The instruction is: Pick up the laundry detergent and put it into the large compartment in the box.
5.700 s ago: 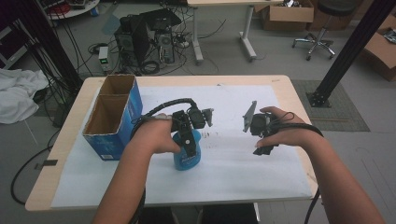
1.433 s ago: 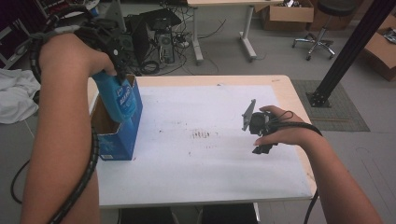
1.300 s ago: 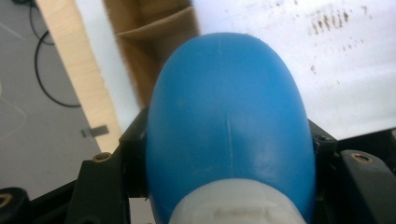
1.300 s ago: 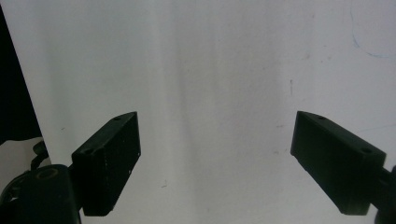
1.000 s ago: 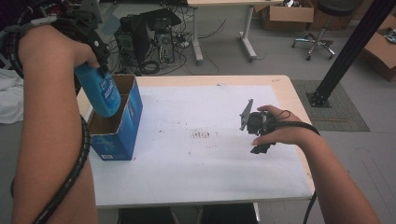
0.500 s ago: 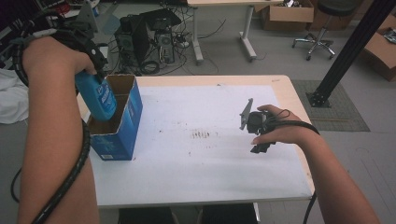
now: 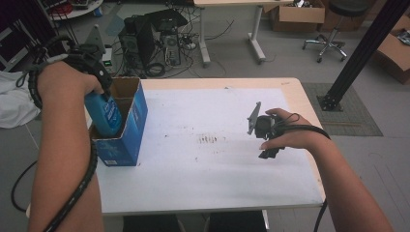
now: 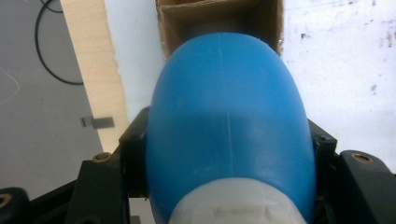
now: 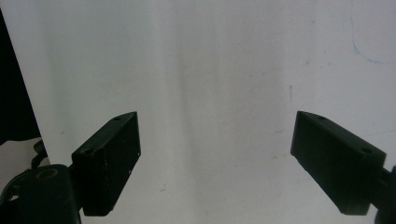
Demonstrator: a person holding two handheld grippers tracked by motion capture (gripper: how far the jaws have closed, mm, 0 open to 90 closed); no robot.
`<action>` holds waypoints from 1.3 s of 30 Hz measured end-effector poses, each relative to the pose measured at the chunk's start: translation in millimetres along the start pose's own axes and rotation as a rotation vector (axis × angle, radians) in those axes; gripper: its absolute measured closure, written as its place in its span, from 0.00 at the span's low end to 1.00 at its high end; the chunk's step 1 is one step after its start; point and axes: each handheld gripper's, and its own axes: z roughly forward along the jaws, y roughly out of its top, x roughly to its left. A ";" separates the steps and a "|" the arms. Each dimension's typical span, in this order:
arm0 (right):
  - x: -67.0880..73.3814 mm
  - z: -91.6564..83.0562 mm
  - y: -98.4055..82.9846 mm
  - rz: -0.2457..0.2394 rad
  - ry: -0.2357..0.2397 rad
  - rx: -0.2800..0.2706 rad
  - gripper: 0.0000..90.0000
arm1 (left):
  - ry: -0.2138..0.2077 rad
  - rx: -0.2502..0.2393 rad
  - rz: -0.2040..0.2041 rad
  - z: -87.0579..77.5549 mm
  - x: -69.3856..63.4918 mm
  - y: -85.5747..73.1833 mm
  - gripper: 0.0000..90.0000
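Note:
A blue plastic bottle [image 7: 105,114] hangs bottom-down in the near compartment of the blue cardboard box [image 7: 128,140] at the table's left edge. My left gripper [image 7: 99,79] is shut on its upper part, near the white cap. In the left gripper view the bottle [image 8: 229,135] sits between both jaws, pointing down into the open box [image 8: 173,18]. My right gripper [image 7: 265,140] rests on the white sheet at the right side of the table. Its jaws stand wide apart with nothing between them, and in the right gripper view the right gripper [image 9: 215,163] faces bare white paper.
The white sheet [image 7: 203,154] covers most of the wooden table [image 7: 295,92]. The box has a second, farther compartment [image 7: 125,87]. Computers and cables [image 7: 154,38] lie on the floor beyond the table. A black post [image 7: 358,48] stands at the right.
My left hand has come down with the bottle, which now sits lower inside the box's near compartment. The right hand has stayed in place.

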 end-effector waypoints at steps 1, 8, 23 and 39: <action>0.1 -0.2 0.1 -0.002 -0.002 0.001 0.18 | 0.001 0.000 0.003 4.2 -0.5 0.2 0.43; 1.1 -1.4 -0.1 0.000 -0.005 0.002 0.18 | -0.010 -0.003 0.018 26.6 -3.0 1.7 0.43; 0.8 1.3 3.1 -0.004 0.002 0.004 0.18 | -0.016 0.020 0.026 78.0 -4.8 3.2 0.43; 1.5 0.4 2.6 0.002 -0.002 0.010 0.18 | -0.023 0.024 0.042 108.3 -4.7 5.7 0.43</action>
